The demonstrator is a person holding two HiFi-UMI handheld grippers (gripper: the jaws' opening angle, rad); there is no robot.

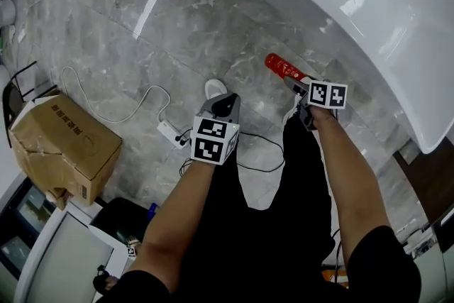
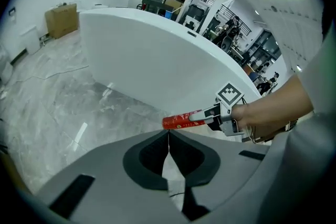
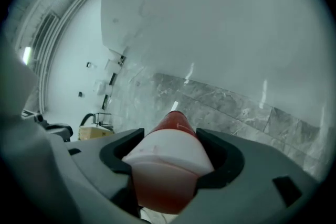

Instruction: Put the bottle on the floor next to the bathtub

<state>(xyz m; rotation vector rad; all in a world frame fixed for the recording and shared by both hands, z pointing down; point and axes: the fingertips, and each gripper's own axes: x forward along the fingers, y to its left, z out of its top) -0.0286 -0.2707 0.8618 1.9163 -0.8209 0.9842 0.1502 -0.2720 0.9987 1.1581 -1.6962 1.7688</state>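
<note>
The red bottle [image 3: 170, 131] lies level in the right claw [image 3: 169, 147], whose jaws are clamped on its white end. The red end points toward 10 o'clock in the head view. It hangs above the grey marble floor [image 1: 142, 46], close beside the outer wall of the white bathtub [image 1: 369, 18], which curves past at 1 o'clock. The left claw [image 2: 168, 139] sits at 8 o'clock from the bottle, jaws pressed together with nothing between them. Farther out at 8 o'clock, a dented cardboard box [image 1: 64, 145] rests on the floor, with a white power strip [image 1: 169, 130] between it and the left claw.
</note>
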